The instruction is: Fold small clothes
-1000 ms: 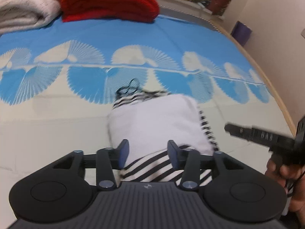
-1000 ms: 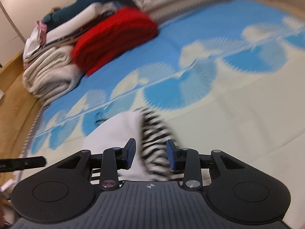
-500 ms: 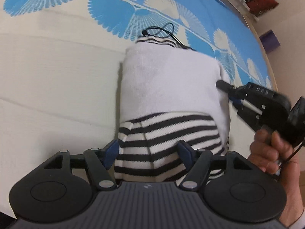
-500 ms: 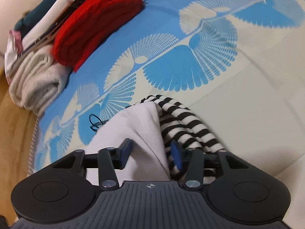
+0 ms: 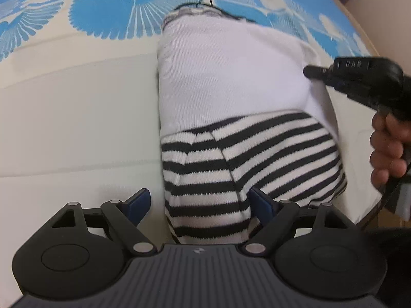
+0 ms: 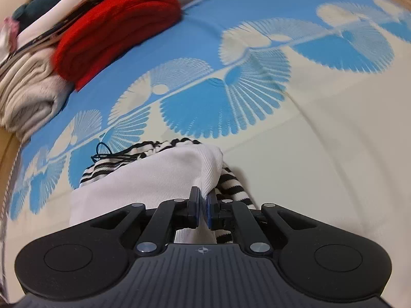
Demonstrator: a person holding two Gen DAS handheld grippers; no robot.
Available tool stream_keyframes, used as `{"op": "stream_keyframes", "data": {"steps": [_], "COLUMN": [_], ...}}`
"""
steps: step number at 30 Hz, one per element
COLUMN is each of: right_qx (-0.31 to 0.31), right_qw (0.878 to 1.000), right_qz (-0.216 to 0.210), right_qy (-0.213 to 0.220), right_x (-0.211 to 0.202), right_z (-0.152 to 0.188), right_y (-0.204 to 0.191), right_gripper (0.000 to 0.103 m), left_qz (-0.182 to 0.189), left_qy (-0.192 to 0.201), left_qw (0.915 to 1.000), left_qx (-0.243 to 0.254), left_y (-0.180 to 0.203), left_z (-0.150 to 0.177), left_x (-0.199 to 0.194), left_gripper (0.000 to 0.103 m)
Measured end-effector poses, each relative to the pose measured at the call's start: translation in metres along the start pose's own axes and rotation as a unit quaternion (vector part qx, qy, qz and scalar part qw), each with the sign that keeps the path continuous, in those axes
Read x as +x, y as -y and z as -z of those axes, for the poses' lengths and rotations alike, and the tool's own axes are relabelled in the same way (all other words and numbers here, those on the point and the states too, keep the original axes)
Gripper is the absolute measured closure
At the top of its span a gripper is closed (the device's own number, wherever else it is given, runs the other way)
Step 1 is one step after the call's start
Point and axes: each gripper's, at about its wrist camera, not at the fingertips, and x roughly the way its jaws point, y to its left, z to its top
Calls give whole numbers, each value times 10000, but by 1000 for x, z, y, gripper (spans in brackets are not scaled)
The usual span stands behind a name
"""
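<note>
1. Whereas half a second ago the right gripper (image 6: 202,206) straddled the garment (image 5: 231,82) with its jaws apart, it has now pinched shut on the white edge.
2. That grasp suggests the next fold is being set up: the right-hand edge can now be lifted across.
3. Lying on the blue-patterned bed (image 5: 64,118), the garment shows a white panel over striped fabric, a thin black cord (image 6: 108,154) at its far end.
4. Its striped near end sits between the left gripper (image 5: 199,202) fingers, which are spread wide, gripping nothing.
5. Folded clothes (image 6: 113,25) are stacked well apart, at the bed's far corner.
</note>
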Motion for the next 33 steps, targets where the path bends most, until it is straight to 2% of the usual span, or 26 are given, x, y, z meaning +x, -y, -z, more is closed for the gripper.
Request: {"op": "stream_keyframes", "data": {"steps": [6,8,12,14,17,19,20,22,23,24,25,27,28,29,30,32,33], "right_qx": [87,183,515,485,229,99,-15,-335,-509,-602,-633,-397,-220,-141,-113,-213,-389], "right_qw": [9999,9997,9958,9942,9942,9914,9901,9886,9874,9863,9847,9792,9781,9800,9829,9890,9907], "right_qz": [51,-105,-740,-872,-827,-989,-1033,-1009,-1026,-1098,-1271,-1882,-2020,-1954,-1804,-1321,-1034], "right_qy": [-138,-93,-168,-392,-648,-853,-953,-1069,-1093,-1076,-1007,-645,-445,-359,-366,-626,-789], "right_x": [3,-2,-19,-23,-25,-25,-26,-26,-28,-31,-38,-59,-70,-74,-76,-68,-61], "right_z": [5,4,3,8,16,24,27,35,38,39,39,31,27,25,25,28,33], "right_y": [6,11,26,34,39,42,41,38,36,34,35,41,48,54,58,64,63], "right_gripper": [98,97,86,61,59,59,59,69,94,98,99,100,100,100,100,100,101], "left_qz": [5,85,578,645,613,370,243,165,154,164,217,511,647,672,535,57,-20], "left_qy": [-205,-165,110,201,128,-93,-209,-302,-315,-289,-222,31,119,141,89,-174,-309], "left_qw": [9989,9988,9983,9976,9979,9993,9993,9984,9981,9978,9978,9974,9967,9964,9969,9962,9949], "left_qx": [414,455,12,-131,-189,54,203,439,511,578,593,508,481,492,564,852,958], "left_y": [3,3,-15,-23,-28,-24,-19,-12,-9,-6,-4,-4,-6,-7,-9,-9,-8], "left_z": [11,11,5,6,9,14,17,21,22,21,20,18,16,16,16,21,24], "left_x": [12,6,-21,-29,-29,-15,-8,-2,-1,-4,-9,-25,-32,-33,-30,-13,-5], "left_gripper": [13,14,18,19,22,22,21,20,21,21,21,22,22,22,22,22,21]}}
